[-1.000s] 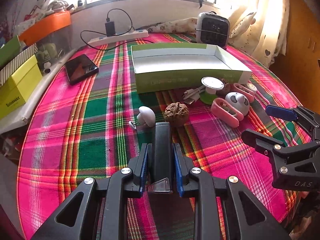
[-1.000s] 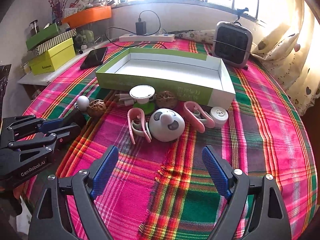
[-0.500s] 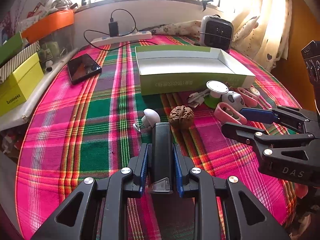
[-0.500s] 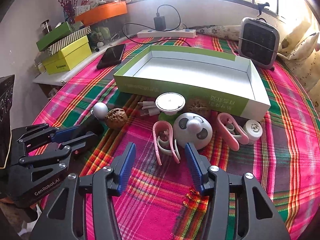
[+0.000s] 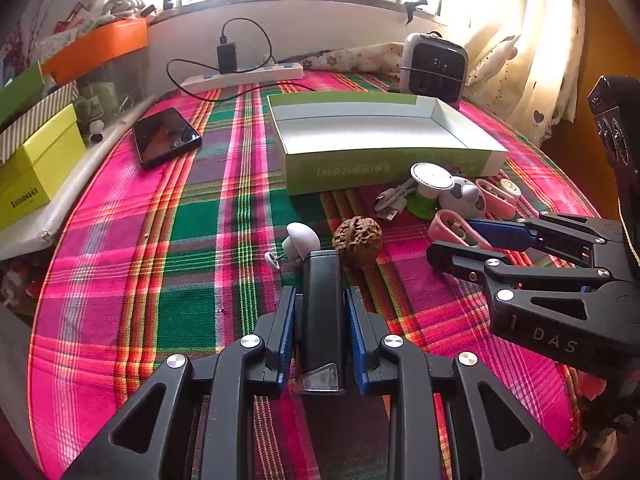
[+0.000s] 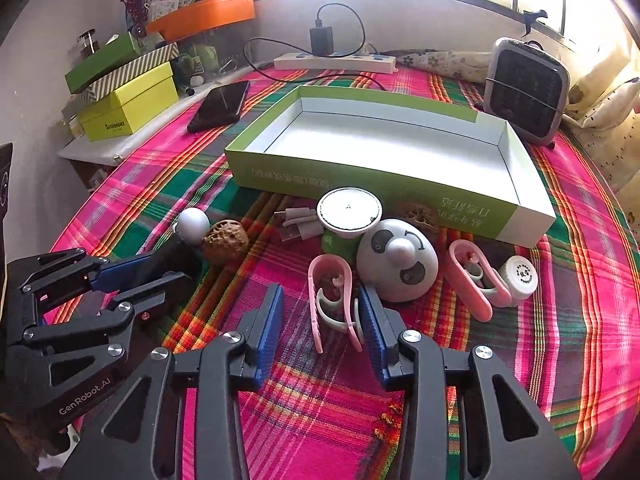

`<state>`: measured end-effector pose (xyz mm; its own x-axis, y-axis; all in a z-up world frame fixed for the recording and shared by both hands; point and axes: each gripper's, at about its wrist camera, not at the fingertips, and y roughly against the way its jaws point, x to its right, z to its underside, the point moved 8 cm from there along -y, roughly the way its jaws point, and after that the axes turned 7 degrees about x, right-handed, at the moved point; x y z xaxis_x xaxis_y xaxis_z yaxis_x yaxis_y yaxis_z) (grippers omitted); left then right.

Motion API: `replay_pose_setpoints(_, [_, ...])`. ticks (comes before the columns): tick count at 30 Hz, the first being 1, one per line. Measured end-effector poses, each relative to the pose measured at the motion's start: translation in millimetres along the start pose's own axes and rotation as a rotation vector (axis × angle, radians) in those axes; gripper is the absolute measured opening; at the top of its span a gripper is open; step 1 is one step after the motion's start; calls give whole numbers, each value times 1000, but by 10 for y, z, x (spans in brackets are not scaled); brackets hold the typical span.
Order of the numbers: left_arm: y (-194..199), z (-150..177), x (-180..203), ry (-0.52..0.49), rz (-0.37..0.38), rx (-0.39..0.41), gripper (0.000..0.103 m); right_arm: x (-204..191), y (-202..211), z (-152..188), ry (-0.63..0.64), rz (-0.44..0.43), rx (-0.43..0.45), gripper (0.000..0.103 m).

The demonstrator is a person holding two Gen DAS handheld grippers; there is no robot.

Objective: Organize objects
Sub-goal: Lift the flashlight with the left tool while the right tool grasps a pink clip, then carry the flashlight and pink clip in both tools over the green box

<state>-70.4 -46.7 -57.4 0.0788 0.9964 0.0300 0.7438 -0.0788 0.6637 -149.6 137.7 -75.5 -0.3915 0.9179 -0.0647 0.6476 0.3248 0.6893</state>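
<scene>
We see a plaid cloth (image 6: pixel 580 280) bearing an open green box (image 6: pixel 360 184), a phone (image 6: pixel 220 106), a power strip (image 6: pixel 336 62), 2 pink clips (image 6: pixel 332 300), a walnut (image 6: pixel 225 242).

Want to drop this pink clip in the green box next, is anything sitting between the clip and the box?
Yes. The panda-faced dome, white round disc and cable plugs crowd the tablecloth between the pink clip and the green box; lift over them.

A woven plaid tablecloth (image 6: pixel 520 380) covers the table, its cloth looking coarse and matt. The green box (image 6: pixel 360 184) looks like smooth cardboard with a pale satin lining, while the walnut (image 6: pixel 225 242) shows a rough, pitted shell. The panda-faced dome (image 6: pixel 396 266) and pink clip (image 6: pixel 332 300) look like smooth plastic, and the phone (image 6: pixel 220 106) gleams glossy black.
</scene>
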Motion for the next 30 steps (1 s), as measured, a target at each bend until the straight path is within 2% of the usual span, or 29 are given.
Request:
replay_pose_setpoints(5, [-9,-1,-6,-1,-14,-2,22,62,8,-7,-24,17,4,25])
replay_pose_setpoints(15, [-30,-13,-3,0,-54,-5,21,48,25,1,-19,21,5,24])
replay_pose_setpoints(30, [-54,11,24,8,-48,-18,21,60,77,34,-58,-1,10,24])
